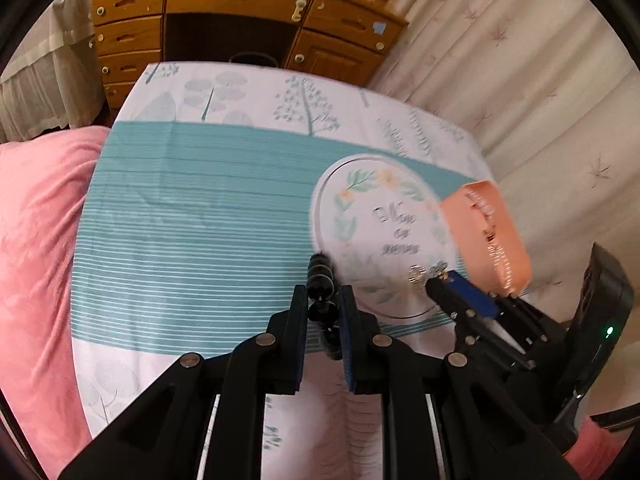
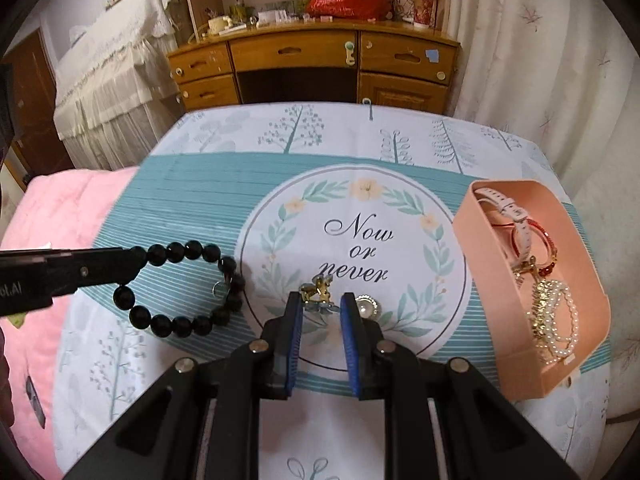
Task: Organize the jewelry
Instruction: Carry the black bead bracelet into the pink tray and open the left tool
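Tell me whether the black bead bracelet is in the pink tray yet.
Out. The black bead bracelet is on the tablecloth, left gripper shut on its beads, far left of the pink tray.

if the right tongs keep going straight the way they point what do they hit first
Most likely the small gold brooch, lying on the tablecloth just ahead of the open right tongs. The pearl brooch sits beside the right-hand tip; depth is unclear, so it might brush that.

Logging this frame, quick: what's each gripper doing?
Left gripper: closed on the black bracelet.
Right gripper: open, holding nothing, by the gold brooch.
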Demonstrator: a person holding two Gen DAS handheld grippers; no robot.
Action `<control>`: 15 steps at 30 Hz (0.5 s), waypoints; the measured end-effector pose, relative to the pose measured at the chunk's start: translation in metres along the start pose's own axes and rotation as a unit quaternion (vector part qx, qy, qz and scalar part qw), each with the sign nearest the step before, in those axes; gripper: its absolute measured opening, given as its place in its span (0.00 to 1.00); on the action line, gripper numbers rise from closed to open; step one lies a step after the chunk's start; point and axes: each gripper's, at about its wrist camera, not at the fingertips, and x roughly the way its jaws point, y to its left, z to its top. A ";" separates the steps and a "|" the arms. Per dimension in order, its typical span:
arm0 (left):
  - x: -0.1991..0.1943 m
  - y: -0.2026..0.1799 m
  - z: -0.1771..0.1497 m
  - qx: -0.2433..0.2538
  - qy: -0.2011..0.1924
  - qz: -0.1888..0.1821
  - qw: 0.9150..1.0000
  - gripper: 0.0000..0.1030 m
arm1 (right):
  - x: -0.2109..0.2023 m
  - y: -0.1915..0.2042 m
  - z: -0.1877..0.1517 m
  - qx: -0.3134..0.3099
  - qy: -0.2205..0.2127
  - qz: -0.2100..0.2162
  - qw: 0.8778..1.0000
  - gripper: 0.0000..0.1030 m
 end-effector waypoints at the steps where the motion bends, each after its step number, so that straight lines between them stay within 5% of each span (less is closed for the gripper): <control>1: -0.008 -0.007 0.000 0.002 -0.009 0.005 1.000 0.12 | -0.005 -0.002 0.000 -0.001 -0.005 0.003 1.000 0.18; 15: -0.071 -0.116 0.004 -0.024 -0.092 0.019 0.995 0.12 | -0.069 -0.069 -0.012 -0.038 -0.027 0.047 0.998 0.18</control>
